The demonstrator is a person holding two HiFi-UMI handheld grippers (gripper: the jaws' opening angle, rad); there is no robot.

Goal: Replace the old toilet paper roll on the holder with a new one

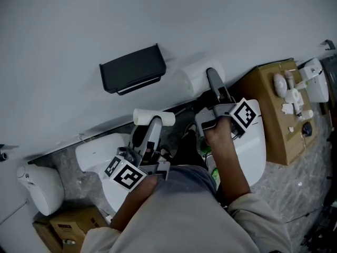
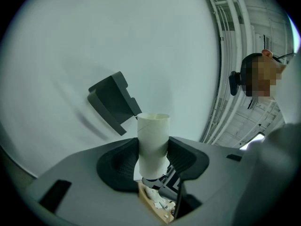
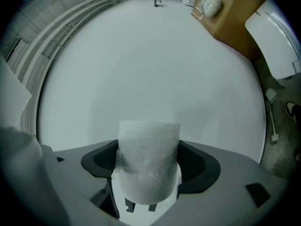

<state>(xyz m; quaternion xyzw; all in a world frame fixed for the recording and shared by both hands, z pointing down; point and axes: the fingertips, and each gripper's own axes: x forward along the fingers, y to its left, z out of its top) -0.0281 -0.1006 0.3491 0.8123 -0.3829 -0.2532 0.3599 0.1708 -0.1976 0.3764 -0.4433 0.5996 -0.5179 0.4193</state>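
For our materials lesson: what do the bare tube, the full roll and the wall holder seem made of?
Tube: probably cardboard, matt off-white; thin hollow wall at its open end.
Roll: soft tissue paper, white; faint embossing and creases.
Holder: likely plastic, possibly painted metal; dark, smooth, matt.

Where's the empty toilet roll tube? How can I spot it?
Find the black holder on the white wall. Below it, the left claw grips a thin bare tube. The fat roll in the right claw is full of paper; this one has none.
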